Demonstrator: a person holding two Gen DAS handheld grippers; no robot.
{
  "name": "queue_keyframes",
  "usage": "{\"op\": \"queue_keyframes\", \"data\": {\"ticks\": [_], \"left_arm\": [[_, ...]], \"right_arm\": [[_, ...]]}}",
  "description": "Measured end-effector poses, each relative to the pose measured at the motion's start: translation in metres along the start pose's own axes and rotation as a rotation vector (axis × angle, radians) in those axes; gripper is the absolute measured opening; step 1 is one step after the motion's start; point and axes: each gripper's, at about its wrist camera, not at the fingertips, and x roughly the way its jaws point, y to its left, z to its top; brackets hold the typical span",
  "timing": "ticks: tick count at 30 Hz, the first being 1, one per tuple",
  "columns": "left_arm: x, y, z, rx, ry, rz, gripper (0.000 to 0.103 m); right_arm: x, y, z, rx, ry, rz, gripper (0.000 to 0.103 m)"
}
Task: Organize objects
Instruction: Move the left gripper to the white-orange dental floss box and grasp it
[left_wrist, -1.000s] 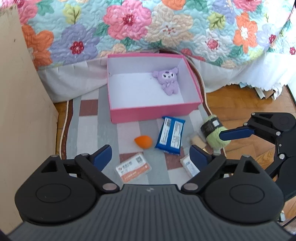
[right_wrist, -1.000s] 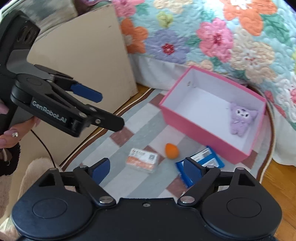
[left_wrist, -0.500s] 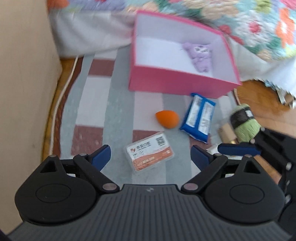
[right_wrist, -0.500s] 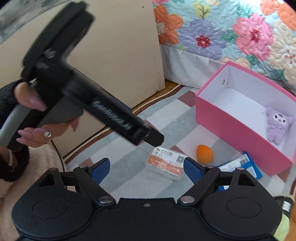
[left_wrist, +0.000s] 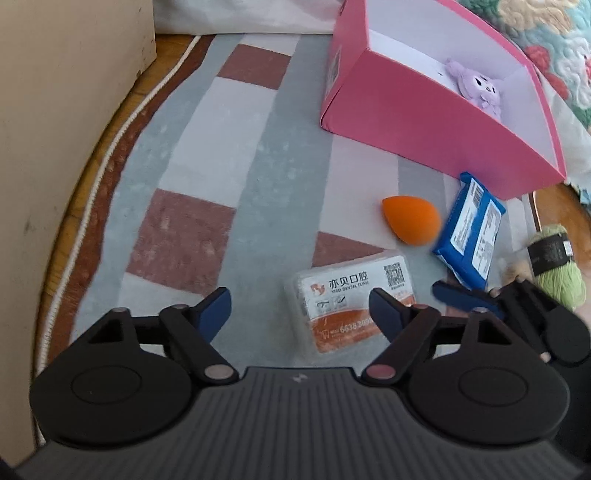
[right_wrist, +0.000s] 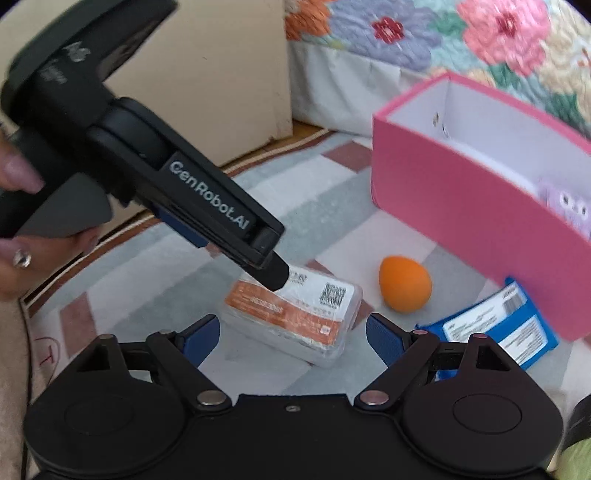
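Note:
A clear plastic box with a white and orange label (left_wrist: 351, 299) (right_wrist: 295, 317) lies on the checked rug. My left gripper (left_wrist: 299, 306) is open and empty, low over the rug with the box at its right finger. It shows from the side in the right wrist view (right_wrist: 275, 275), its tip over the box. My right gripper (right_wrist: 293, 332) is open and empty, just short of the box. An orange egg-shaped sponge (left_wrist: 412, 219) (right_wrist: 404, 284) and a blue packet (left_wrist: 471, 236) (right_wrist: 498, 330) lie beside a pink box (left_wrist: 424, 122) (right_wrist: 480, 206) that holds a purple plush toy (left_wrist: 476, 86).
A green yarn ball with a black band (left_wrist: 554, 266) lies at the rug's right edge. A beige board (left_wrist: 55, 110) stands on the left. A bed with a floral quilt (right_wrist: 443, 33) is behind the pink box. The right gripper's finger (left_wrist: 461, 297) is near the blue packet.
Both grippers have come down and closer to the labelled plastic box. The left gripper swung left of the pink box and now hangs over the plastic box. Both stay open.

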Motion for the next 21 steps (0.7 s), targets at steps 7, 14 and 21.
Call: {"op": "queue_keyframes", "data": {"ticks": [7, 14, 21], "left_arm": [[0.017, 0.009, -0.003, -0.145, 0.037, -0.157, 0.057], [0.016, 0.002, -0.008, -0.171, -0.006, -0.148, 0.057], [0.011, -0.002, -0.012, -0.161, 0.005, -0.149, 0.053]], "right_arm": [[0.019, -0.006, -0.009, 0.084, 0.012, 0.028, 0.089], [0.028, 0.000, -0.014, 0.167, -0.029, 0.005, 0.097], [0.022, 0.006, -0.012, 0.147, 0.008, -0.025, 0.094]]}}
